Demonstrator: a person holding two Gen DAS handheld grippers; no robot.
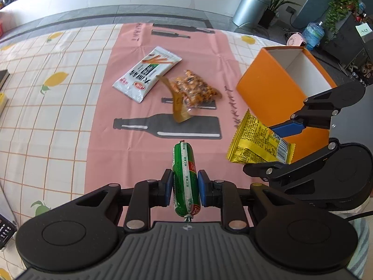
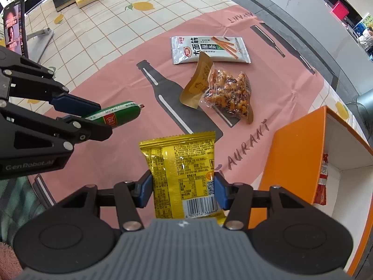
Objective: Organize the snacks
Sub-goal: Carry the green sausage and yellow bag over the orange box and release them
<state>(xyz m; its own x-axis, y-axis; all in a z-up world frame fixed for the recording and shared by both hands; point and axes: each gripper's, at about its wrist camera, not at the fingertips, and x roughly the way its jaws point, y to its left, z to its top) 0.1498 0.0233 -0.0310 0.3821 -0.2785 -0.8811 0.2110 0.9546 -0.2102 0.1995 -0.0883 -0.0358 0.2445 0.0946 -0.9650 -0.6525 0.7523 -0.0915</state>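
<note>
Two views, left wrist: left gripper (image 1: 185, 187) clamped on green sausage (image 1: 185, 179) above pink cloth (image 1: 139, 126), orange box (image 1: 268, 86) to its right; right wrist: right gripper (image 2: 184, 191) pinching yellow packet (image 2: 181, 172), white packet (image 2: 209, 50) and nut bag (image 2: 230, 93) lying beyond on the cloth.

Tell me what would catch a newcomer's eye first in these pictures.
Probably the left gripper clamped on a green sausage and the right gripper holding a yellow packet, both above the pink mat. Next, the open orange box at the right.
</note>
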